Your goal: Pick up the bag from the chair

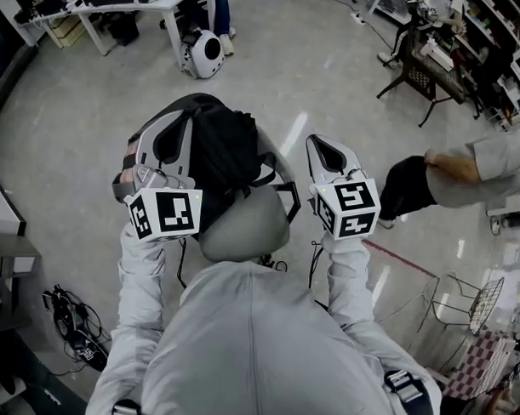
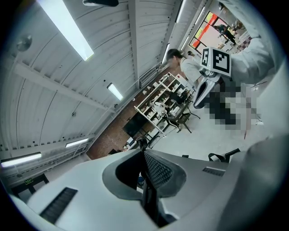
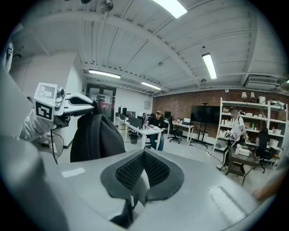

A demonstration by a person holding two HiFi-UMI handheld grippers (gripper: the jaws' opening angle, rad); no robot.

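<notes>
**Bag hanging from the left claw, right claw empty**

And there it is: the left gripper (image 2: pixel 142 151) is clamped tight, jaws pressed together on a thin black loop at the top of the bag (image 1: pixel 217 151). The right gripper view confirms it. In the left part of that frame the dark pack hangs straight down from the tip of that claw.

In the head view the bag fills the upper centre of the frame, black and bulky. It sits directly above the rounded grey chair (image 1: pixel 246 228) and overlaps it (whether its base touches the chair I cannot tell, since the bottom is hidden in both views).

Over to the right gripper (image 3: pixel 143 153): its jaws are closed too, pads meeting at the tip with nothing between them. In the head view it sits right of centre, near the bag's right side and pointing toward the top of the frame.

The two claws flank the chair, one on each side, at about the same height in the frame.

Behind all this, a white round object (image 1: pixel 205 53) stands on the floor near the top edge. A second person (image 1: pixel 467 174) is bent over at the right edge.
</notes>
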